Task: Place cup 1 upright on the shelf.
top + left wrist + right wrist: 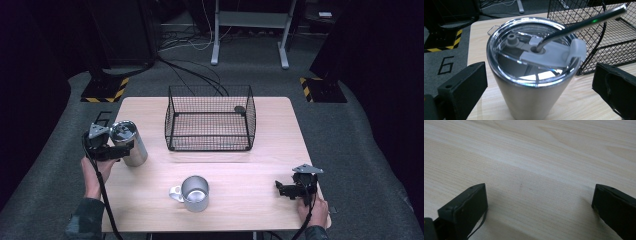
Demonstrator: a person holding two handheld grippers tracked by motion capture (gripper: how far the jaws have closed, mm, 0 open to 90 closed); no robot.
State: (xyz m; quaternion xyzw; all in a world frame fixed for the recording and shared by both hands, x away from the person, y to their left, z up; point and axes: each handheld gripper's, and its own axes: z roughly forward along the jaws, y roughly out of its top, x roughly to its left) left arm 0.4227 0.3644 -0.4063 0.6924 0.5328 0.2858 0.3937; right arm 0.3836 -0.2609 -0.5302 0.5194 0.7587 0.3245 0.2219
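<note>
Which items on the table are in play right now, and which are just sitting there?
In play:
- steel tumbler with clear lid and metal straw, standing between the open jaws of the left claw

Lying about:
- handled steel mug, front centre
- wire basket with a small dark object inside
- right claw, open over bare table

On my light wooden tabletop (260,165) I count one tall stainless steel tumbler with a clear lid (127,142) and one bent metal straw (584,23) in that lid. I also count one short steel mug with a handle (192,193), one black wire mesh basket (210,125), and one small dark round object (240,109) inside it. That makes two steel drinking vessels and two black handheld grippers, one left (120,150) and one right (284,189).
</note>
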